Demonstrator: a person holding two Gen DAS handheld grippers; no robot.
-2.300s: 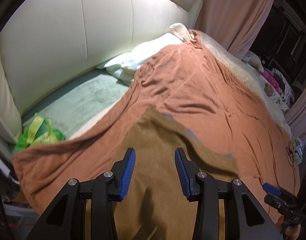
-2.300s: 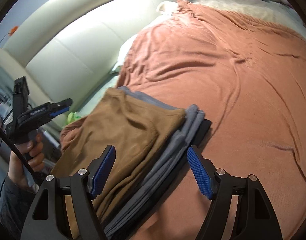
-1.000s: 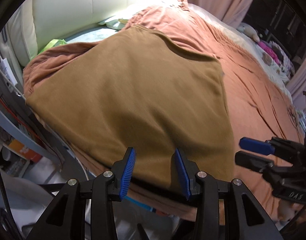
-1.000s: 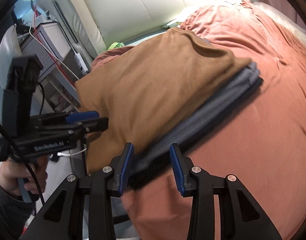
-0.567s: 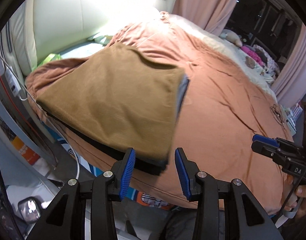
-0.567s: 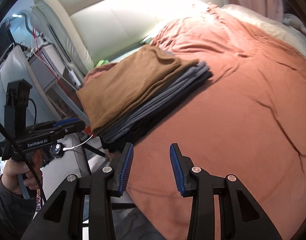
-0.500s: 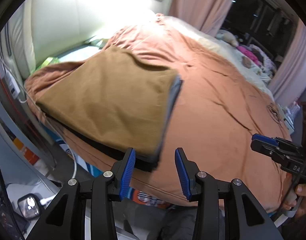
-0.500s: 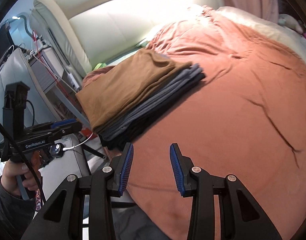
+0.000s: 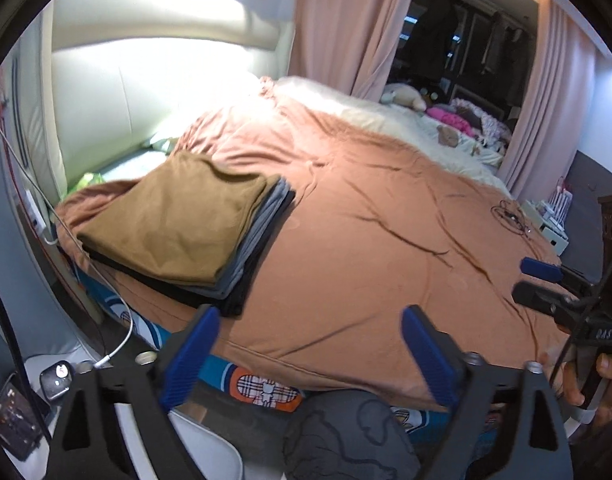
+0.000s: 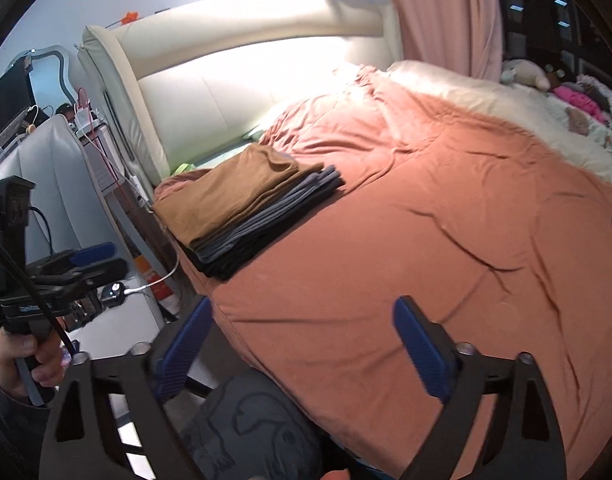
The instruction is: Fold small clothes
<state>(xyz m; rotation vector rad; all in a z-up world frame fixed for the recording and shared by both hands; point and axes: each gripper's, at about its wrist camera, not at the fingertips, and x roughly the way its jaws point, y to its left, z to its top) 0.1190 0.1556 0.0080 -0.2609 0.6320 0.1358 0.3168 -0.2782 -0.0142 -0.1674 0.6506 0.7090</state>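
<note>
A stack of folded clothes (image 9: 194, 236) lies on the near left corner of the bed, a brown garment (image 10: 234, 196) on top of grey and black ones. Both grippers hang back from the bed's edge, well clear of the stack. My left gripper (image 9: 306, 352) is opening its jaws wide and nothing is between them. My right gripper (image 10: 302, 340) is also opening wide with nothing between its blue pads. In the left wrist view the right gripper (image 9: 546, 280) shows at the right edge; in the right wrist view the left gripper (image 10: 94, 260) shows at the left, held by a hand.
An orange-brown blanket (image 9: 386, 216) covers the bed, with a cream padded headboard (image 10: 246, 80) behind. A bedside stand with cables (image 10: 118, 168) sits left of the bed. Soft toys and pink things (image 9: 446, 116) lie at the far side by pink curtains (image 9: 346, 20).
Both grippers pulled back and up from the stack, which now lies farther off on the bed. Their jaws went from narrow to wide open.
</note>
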